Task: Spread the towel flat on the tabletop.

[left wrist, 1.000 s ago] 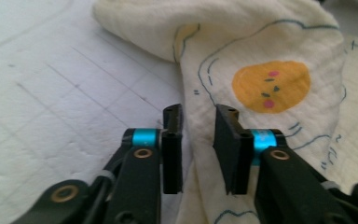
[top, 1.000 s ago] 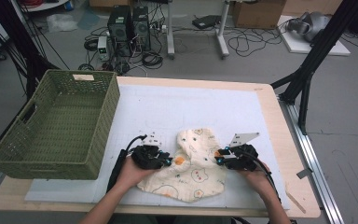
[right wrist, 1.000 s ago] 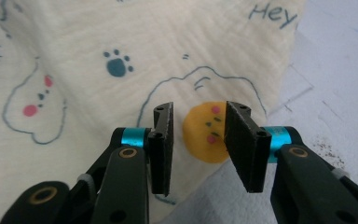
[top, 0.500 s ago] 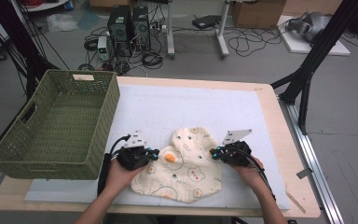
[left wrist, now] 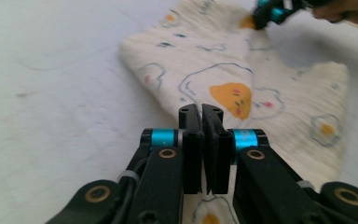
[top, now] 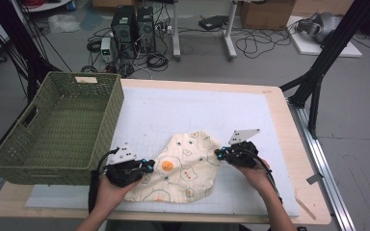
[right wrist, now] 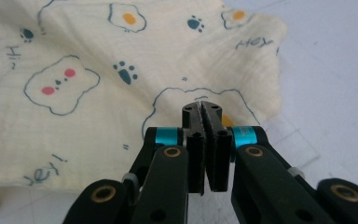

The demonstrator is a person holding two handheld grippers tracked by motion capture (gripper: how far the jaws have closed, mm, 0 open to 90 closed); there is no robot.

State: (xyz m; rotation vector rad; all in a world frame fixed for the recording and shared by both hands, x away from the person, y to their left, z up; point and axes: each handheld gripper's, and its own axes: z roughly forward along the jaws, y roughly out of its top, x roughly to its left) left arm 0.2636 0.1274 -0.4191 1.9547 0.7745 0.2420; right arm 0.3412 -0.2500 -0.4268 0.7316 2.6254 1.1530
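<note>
— Wicker-green, that big basket (top: 58, 127); why is it parked off the cloth's left, past the white mat (top: 192, 110)?

— My guess is that it waits as the drop spot, close enough for a short carry once the cloth is folded or bundled. The mat gives a smooth bed to drag fabric across.

— And the cloth (top: 183, 168) itself?

— Cream muslin printed with eggs and bears, lying rumpled on the mat's near half, right of the basket, stretched between both tools.

— So both are holding it?

— The right gripper (top: 220, 154) is clamped on the cloth's right edge; its own view shows fabric pinched at the jaw tips. The left gripper (top: 147, 166) sits at the edge nearest the basket, jaws nearly together after easing apart a touch; whether fabric is caught there I cannot tell.

— Why opposite edges?

— Probably to pull the wrinkles flat before a fold.
</note>
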